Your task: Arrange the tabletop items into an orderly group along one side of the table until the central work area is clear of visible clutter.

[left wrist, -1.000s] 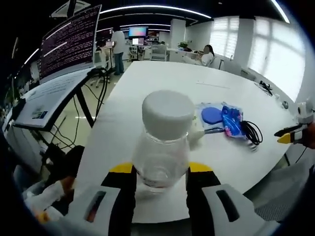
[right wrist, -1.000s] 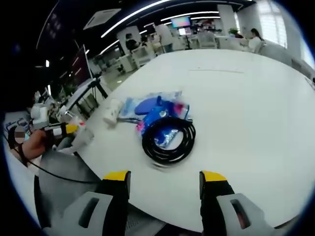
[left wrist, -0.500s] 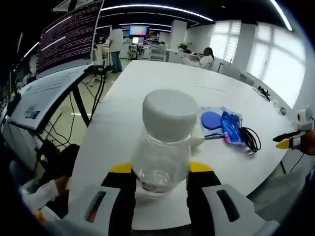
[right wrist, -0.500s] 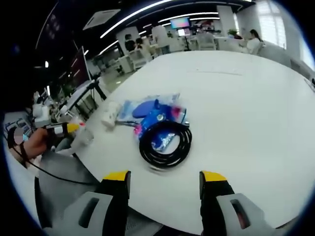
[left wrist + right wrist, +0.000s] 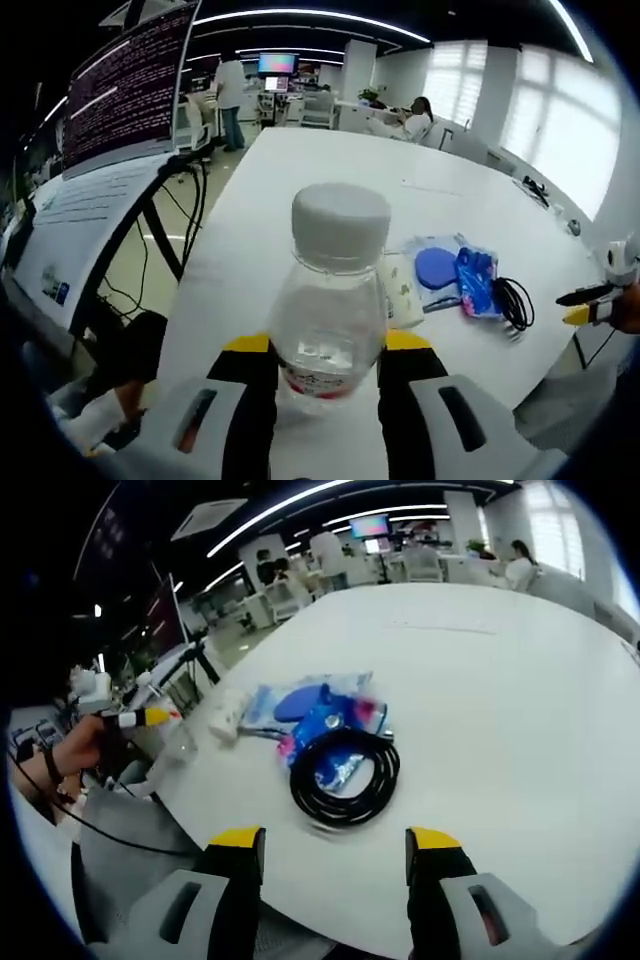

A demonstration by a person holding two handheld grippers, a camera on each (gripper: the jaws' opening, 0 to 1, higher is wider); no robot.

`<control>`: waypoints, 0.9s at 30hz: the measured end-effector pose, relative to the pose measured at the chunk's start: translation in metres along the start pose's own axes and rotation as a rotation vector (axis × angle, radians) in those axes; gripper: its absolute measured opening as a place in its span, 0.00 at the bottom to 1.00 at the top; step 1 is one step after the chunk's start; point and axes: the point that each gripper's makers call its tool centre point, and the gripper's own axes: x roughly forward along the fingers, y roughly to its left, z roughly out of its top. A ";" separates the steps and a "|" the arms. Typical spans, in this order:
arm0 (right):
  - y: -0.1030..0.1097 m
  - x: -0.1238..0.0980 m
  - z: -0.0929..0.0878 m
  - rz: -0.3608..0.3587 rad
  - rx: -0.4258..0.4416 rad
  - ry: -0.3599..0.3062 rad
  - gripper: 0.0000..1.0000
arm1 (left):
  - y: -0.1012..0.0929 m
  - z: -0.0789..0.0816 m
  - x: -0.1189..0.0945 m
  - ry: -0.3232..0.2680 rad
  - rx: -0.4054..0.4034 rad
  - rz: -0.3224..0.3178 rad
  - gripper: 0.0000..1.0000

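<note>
The left gripper (image 5: pixel 325 350) clamps a clear bottle (image 5: pixel 330 290) above the white table's (image 5: pixel 520 680) near edge. The right gripper (image 5: pixel 335 840) has its jaws apart, near the black cable coil (image 5: pixel 345 777). Past the coil, the table is wide and bare.

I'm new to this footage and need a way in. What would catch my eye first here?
A clear bottle with a white cap, gripped between the left tongs, stands large in the left gripper view. In the right gripper view, a coiled black cable lies on a blue packet on the white table, ahead of the open right tongs.
</note>
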 end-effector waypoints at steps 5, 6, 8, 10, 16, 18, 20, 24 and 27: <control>-0.004 -0.002 -0.001 -0.010 0.009 -0.001 0.57 | 0.005 0.016 0.013 -0.017 0.002 -0.002 0.37; -0.005 -0.002 -0.001 -0.012 0.012 -0.001 0.57 | 0.006 0.020 0.016 -0.019 0.000 -0.004 0.37; -0.009 -0.002 -0.003 -0.016 0.017 0.001 0.57 | 0.007 0.025 0.019 -0.020 -0.005 -0.002 0.37; -0.008 -0.002 -0.003 -0.019 0.020 0.002 0.57 | 0.010 0.031 0.025 -0.019 -0.011 -0.004 0.37; -0.012 -0.002 -0.004 -0.027 0.030 0.002 0.57 | 0.007 0.045 0.041 -0.023 -0.014 -0.014 0.37; -0.013 -0.002 -0.004 -0.029 0.033 0.004 0.57 | 0.008 0.051 0.049 -0.023 -0.012 -0.016 0.37; -0.013 -0.003 -0.004 -0.031 0.034 0.005 0.57 | 0.007 0.055 0.055 -0.023 -0.009 -0.021 0.37; -0.013 -0.006 -0.004 -0.036 0.040 0.006 0.57 | 0.008 0.065 0.066 -0.024 -0.027 -0.030 0.37; -0.015 -0.005 -0.005 -0.039 0.049 0.006 0.57 | 0.005 0.069 0.071 -0.027 -0.020 -0.031 0.37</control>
